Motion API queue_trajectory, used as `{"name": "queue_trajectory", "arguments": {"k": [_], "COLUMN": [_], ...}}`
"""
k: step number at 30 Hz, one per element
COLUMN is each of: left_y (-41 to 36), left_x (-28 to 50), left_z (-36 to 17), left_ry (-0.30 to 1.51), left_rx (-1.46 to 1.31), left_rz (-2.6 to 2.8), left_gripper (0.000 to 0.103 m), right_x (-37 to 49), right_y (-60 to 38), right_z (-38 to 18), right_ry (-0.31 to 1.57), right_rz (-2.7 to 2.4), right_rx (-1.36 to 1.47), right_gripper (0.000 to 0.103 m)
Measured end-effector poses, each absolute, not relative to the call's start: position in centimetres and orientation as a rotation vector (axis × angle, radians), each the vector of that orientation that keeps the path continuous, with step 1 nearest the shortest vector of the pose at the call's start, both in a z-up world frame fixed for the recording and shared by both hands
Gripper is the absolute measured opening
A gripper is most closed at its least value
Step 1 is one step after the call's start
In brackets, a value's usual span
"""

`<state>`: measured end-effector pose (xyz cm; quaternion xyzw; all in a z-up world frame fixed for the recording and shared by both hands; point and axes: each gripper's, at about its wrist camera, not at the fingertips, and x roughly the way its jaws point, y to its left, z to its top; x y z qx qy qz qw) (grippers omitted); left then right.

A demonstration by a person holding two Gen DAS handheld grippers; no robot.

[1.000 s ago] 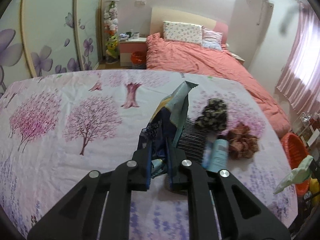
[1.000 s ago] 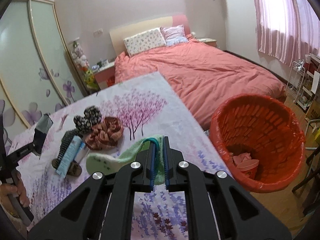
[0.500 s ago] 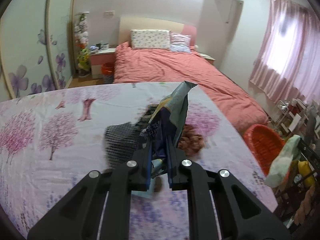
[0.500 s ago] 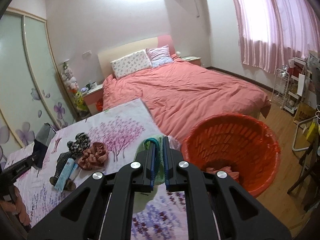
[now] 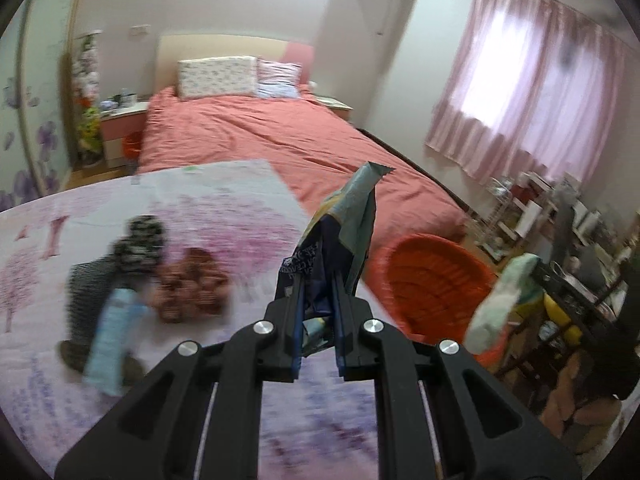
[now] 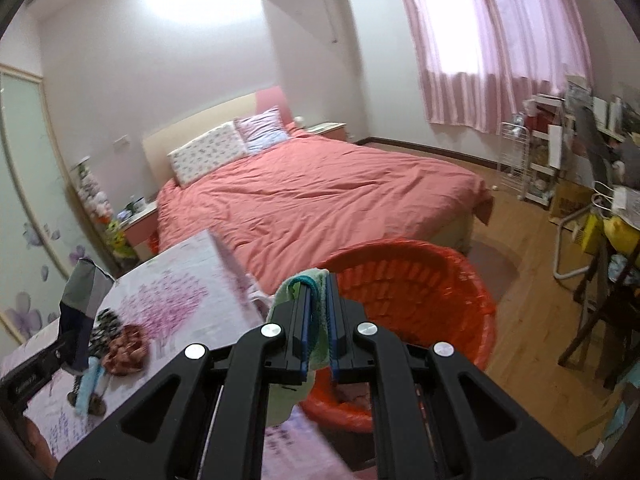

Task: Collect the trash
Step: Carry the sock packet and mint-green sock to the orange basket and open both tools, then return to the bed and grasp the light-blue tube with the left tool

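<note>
Left wrist view: a crumpled wrapper [image 5: 340, 236], dark blue below and grey-green above, is clamped between the fingers of the left gripper [image 5: 318, 328] and stands up at the centre of the frame. To its right, an orange basket [image 5: 424, 280] is seen on the floor beyond the desk [image 5: 224, 208] edge. At the right of the frame a pale green cloth [image 5: 500, 300] is held up, overlapping the basket's right rim in the picture. On the flowered cover of the desk, at the left, a light blue tube [image 5: 110, 336], a dark brush [image 5: 86, 292], a black-and-white scrunchie [image 5: 140, 240] and a brown scrunchie [image 5: 192, 288] are clustered close together, all blurred. A bed [image 5: 280, 140] with a coral cover fills the upper middle.

In the right wrist view, the cloth [image 6: 318, 332] is pinched by the right gripper [image 6: 318, 328], whose fingers are pressed together on it; one end hangs below them. The basket [image 6: 420, 276] lies directly behind the fingers at centre right, with something pinkish at its bottom. At the lower left the wrapper [image 6: 82, 300] is seen above the tube [image 6: 86, 384] and the scrunchies on the desk [image 6: 180, 292]. The bed [image 6: 320, 196] occupies the middle.
</note>
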<state>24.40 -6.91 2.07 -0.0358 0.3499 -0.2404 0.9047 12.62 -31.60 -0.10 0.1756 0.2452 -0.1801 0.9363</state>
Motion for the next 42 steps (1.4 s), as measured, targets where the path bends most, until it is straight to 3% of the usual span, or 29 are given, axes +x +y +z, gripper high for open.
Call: {"name": "queue_trajectory", "arguments": {"k": [13, 16, 18, 21, 27, 42], "left_y": [-20.0, -21.8, -22.6, -23.5, -22.2, -10.7], "left_x": [25.8, 26.5, 26.9, 27.2, 27.8, 25.8], "left_z": [-1.7, -2.8, -3.4, -4.3, -5.1, -2.4], "left_ry": [0.806, 0.833, 0.848, 0.862, 0.878, 0.764], "left_rx": [-0.002, 0.014, 0.02, 0.038, 0.044, 0.046], "left_rz": [-0.673, -0.678, -0.685, -0.682, -0.642, -0.435], "left_gripper": [0.013, 0.015, 0.021, 0.023, 0.026, 0.05], "right_x": [14.3, 14.6, 14.5, 14.3, 14.4, 14.1], "right_y": [-37.1, -37.9, -38.0, -37.8, -37.5, -32.7], "right_z": [-2.6, -3.1, -3.3, -3.7, -3.7, -1.7], "right_ry": [0.565, 0.586, 0.595, 0.604, 0.638, 0.621], "right_rz": [-0.447, -0.433, -0.422, -0.414, -0.413, -0.332], "right_rx": [0.415, 0.431, 0.439, 0.439, 0.405, 0.35], "right_gripper": [0.008, 0.019, 0.033, 0.038, 0.051, 0.052]}}
